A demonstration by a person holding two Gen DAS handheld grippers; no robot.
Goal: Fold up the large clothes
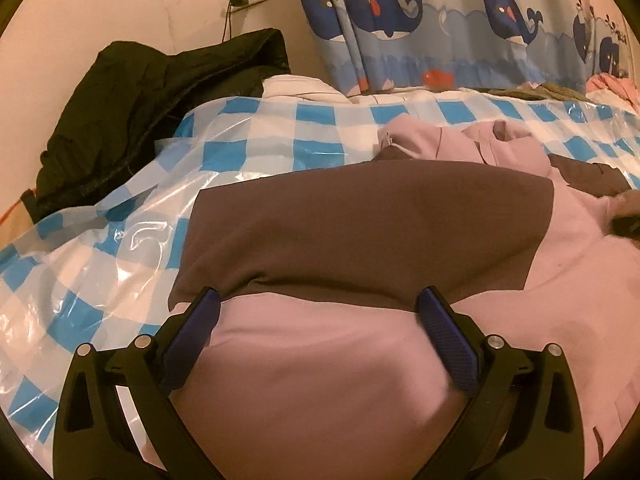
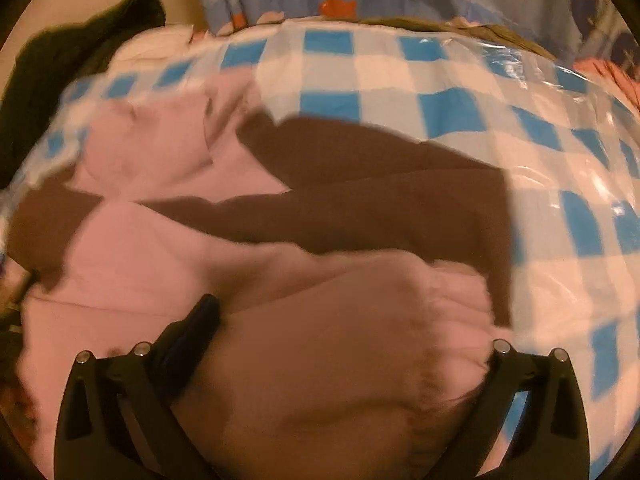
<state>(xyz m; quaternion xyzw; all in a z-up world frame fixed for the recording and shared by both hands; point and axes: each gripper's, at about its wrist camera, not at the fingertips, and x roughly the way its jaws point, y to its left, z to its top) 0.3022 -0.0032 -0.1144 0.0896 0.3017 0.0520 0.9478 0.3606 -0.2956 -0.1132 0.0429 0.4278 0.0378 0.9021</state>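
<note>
While pink-and-brown sweatshirt point(image 1: 360, 232) is lying spread on checked plastic sheet point(image 1: 120, 216) over bed, left view is showing left gripper point(image 1: 318, 300) hovering over pink panel, jaws standing wide apart, gripping nothing; likely readying to pin or pinch body for fold. Black jacket point(image 1: 132, 120) is sitting aside by wall, whale curtain point(image 1: 440, 20) behind.

Right view, blurred, is showing what left misses: right gripper point(image 2: 348, 312) with pink cuffed sleeve point(image 2: 340, 340) bunching between fingers; clamped or not, cannot tell. Brown panel point(image 2: 380, 200) is lying beyond.
</note>
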